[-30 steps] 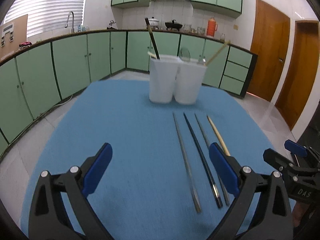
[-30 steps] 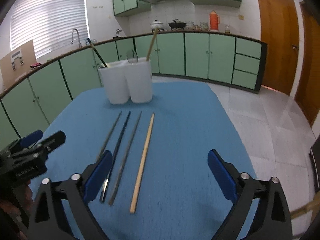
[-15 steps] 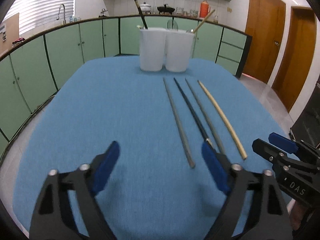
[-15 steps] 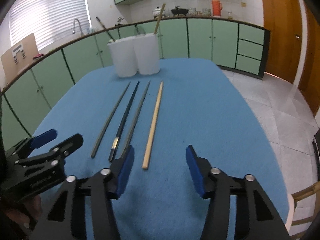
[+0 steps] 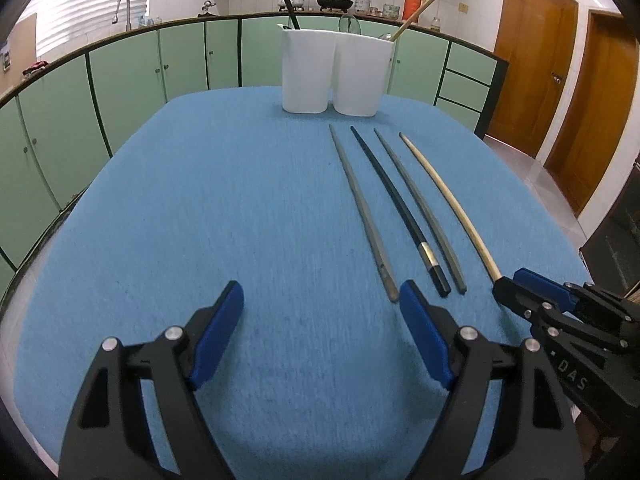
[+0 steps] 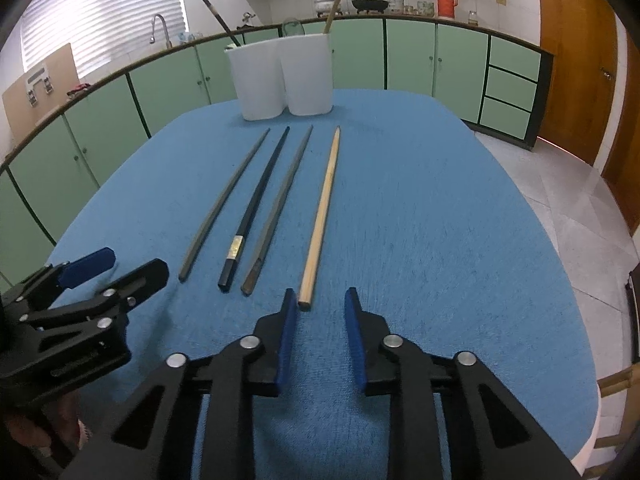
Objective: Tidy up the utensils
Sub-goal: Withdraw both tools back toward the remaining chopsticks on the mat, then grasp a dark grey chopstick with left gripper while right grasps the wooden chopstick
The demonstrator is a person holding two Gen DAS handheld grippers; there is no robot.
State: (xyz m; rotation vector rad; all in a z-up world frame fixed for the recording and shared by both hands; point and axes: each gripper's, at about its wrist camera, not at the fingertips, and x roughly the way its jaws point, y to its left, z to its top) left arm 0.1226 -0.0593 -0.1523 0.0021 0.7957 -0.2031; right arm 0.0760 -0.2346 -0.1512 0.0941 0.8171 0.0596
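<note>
Several chopsticks lie side by side on the blue table: a grey one (image 5: 362,216), a black one (image 5: 396,210), another grey one (image 5: 418,208) and a wooden one (image 5: 448,204). The wooden chopstick (image 6: 322,216) ends just ahead of my right gripper (image 6: 322,308), which is partly open and empty. My left gripper (image 5: 322,304) is wide open and empty, its right finger beside the near end of the leftmost grey chopstick. Two white holders (image 5: 332,76) stand at the far edge with utensils in them.
The blue table (image 5: 200,220) has rounded edges with floor beyond on all sides. Green kitchen cabinets (image 6: 416,60) curve behind it. Wooden doors (image 5: 532,56) are at the right. The right gripper also shows in the left wrist view (image 5: 532,292) at the table's right.
Both grippers drew back and lowered towards the near ends of the chopsticks. My right gripper's fingers narrowed a lot and now line up with the wooden chopstick's end. The left stayed wide open.
</note>
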